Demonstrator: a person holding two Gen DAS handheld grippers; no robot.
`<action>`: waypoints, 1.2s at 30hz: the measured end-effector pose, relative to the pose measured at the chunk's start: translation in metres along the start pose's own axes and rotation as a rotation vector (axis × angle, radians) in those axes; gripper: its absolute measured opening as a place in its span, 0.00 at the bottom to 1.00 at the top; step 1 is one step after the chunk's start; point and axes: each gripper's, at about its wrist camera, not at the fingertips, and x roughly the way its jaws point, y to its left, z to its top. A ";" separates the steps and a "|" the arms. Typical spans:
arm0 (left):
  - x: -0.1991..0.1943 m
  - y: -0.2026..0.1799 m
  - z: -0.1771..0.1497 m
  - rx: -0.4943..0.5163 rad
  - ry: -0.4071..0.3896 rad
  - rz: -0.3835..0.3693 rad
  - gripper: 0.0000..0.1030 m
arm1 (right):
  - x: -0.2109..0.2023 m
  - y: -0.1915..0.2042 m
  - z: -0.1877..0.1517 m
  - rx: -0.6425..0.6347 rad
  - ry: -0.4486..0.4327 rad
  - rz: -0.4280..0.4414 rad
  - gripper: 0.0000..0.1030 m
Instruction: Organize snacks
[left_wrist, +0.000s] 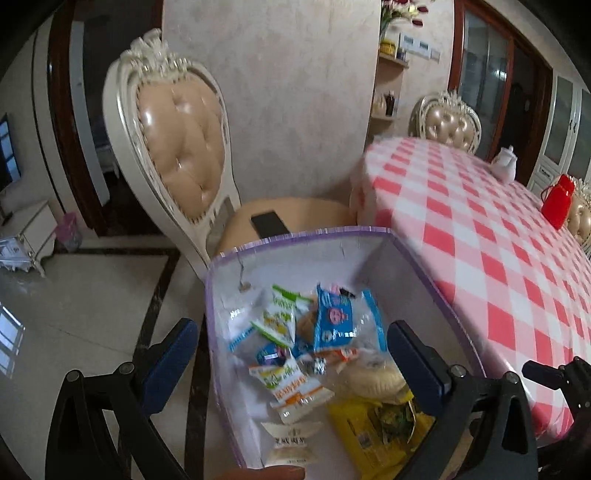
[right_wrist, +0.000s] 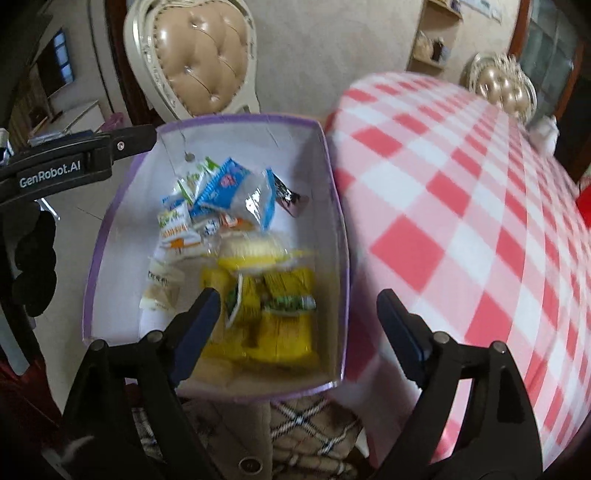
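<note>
Both claws hang open and empty over the box (right_wrist: 334, 192): left claw (left_wrist: 291, 354); right claw (right_wrist: 297, 314); snacks (right_wrist: 221, 221) lie heaped inside, yellow packets (right_wrist: 280, 332) at 6 o'clock; checked tabletop (right_wrist: 461, 206) at 3 o'clock looks bare; judged: dropping-off step finished, next fetch any remaining snack.

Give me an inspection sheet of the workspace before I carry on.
Surface: table under pink checked cloth, bare near the box.
Job's things: purple-rimmed box beside the table edge, holding mixed snack packets and yellow packs.
Clutter: phone on chair seat; white teapot, red container on table.
Grippers: left gripper and right gripper over the box, jaws open, nothing between them.
Cables: nothing seen.
Surroundings: padded chair, tiled floor.
</note>
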 end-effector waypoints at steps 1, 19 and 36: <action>0.004 -0.002 -0.002 0.001 0.025 -0.012 1.00 | 0.002 -0.002 -0.002 0.011 0.018 -0.011 0.85; 0.040 -0.026 -0.023 0.024 0.219 -0.105 1.00 | 0.025 0.003 -0.010 0.022 0.126 -0.030 0.85; 0.045 -0.025 -0.025 0.025 0.235 -0.101 1.00 | 0.026 0.003 -0.011 0.030 0.134 -0.016 0.85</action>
